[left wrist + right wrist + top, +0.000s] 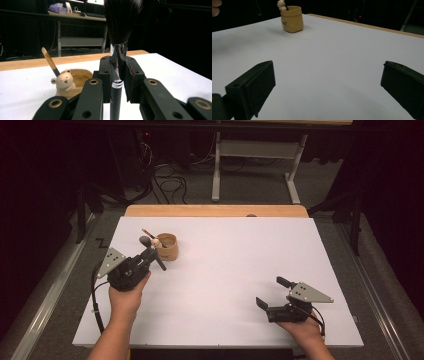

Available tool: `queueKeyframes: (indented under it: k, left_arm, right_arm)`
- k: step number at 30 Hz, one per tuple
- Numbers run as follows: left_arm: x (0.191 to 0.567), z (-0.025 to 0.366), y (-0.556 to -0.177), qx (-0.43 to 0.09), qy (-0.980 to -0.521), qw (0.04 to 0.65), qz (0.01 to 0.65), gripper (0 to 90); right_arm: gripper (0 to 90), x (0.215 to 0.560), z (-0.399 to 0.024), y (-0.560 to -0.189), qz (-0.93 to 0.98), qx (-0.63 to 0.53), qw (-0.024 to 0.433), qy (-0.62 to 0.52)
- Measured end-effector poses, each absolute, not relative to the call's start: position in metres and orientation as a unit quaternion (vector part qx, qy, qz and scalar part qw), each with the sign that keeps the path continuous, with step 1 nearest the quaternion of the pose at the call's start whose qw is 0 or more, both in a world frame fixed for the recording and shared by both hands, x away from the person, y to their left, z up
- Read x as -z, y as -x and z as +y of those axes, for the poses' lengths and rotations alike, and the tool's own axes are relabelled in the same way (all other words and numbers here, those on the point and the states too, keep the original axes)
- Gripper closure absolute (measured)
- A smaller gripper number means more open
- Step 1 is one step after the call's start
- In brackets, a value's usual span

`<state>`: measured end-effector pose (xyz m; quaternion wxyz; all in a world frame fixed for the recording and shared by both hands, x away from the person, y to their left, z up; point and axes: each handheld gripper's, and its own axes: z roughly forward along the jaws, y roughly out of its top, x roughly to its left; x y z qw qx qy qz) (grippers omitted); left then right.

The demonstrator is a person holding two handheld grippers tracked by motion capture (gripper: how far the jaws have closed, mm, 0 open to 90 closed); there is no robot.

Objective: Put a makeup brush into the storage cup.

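In the high view, a flat, matte white worktop (225, 270) lies over a light wooden board whose edge shows along the far side. Near the far left stands a small tan wooden cup (167, 246), oval and smooth-walled, with a pale bear-shaped figure at its rim. The left gripper (150, 254), black plastic with a grey three-cornered plate, sits just beside the cup on the near side, and its fingers are clamped on a slender black-handled makeup brush (151, 251), which stands tilted with its dark tuft upward. The right gripper (272, 292) rests low over the near right of the worktop, well apart from the cup, its fingers spread wide with nothing between them.

In the left gripper view, the two black fingers (104, 75) press narrowly on the brush (117, 62) at its shiny metal ferrule; the glossy black handle runs down between them, ringed by thin white bands, and a soft, dense dark bristle head fans out above. Behind and to the left, the cup (80, 77) shows a rounded, smooth rim, the cream bear figure (63, 81) leaning on it, and a thin stick (50, 62) with a pale tip standing slanted inside.

In the right gripper view, two blocky matte black fingers (254, 85) stand far apart over the bare white surface (324, 62). The tan cup (292, 18) stands far off, softly rounded, with a small dark marking on its wall.
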<state>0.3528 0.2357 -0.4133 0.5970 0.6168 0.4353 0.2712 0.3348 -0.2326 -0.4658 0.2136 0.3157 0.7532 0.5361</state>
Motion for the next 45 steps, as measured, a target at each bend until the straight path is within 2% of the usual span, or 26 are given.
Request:
queueKeyframes:
  k: [20,45]
  left_arm:
    - [0.404,0.228,-0.394,-0.29,-0.611,0.585,0.448,77.9]
    - [0.399,0.225,-0.427,-0.311,-0.604,0.567,0.465,77.9]
  right_arm:
    - [1.0,0.467,-0.231,-0.333,0.756,-0.538,0.209,-0.31]
    - [2.4,0.47,-0.23,-0.332,0.76,-0.537,0.202,-0.306]
